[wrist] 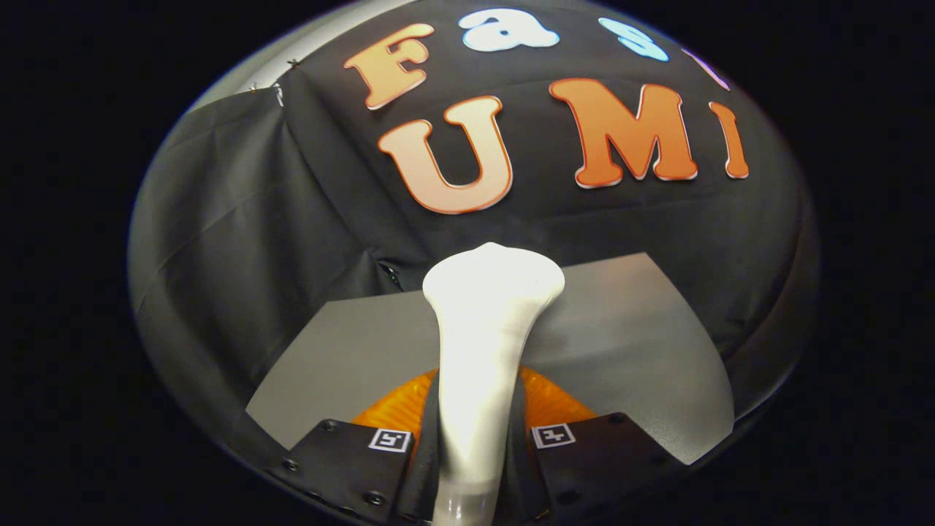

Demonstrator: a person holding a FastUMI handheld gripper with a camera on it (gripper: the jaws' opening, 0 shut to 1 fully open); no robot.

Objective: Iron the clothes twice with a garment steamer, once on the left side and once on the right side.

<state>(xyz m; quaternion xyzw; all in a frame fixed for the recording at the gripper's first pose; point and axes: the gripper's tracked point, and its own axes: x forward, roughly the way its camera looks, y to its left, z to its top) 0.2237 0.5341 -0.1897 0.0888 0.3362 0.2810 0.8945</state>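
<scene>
white steamer, grey top, black cloth

garment steamer glossy white w/ bright glare near head; table plain matte grey; booth wall black, creased; orange ribbed surface beside steamer handle.

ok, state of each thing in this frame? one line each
gripper: shut on the steamer, a finger pressed on each side of its handle
garment steamer: held, its wide head pointing ahead of the fingers, above the table
grey table: flat; an orange thing lies under the fingers
black cloth wall: hanging, creased
</scene>
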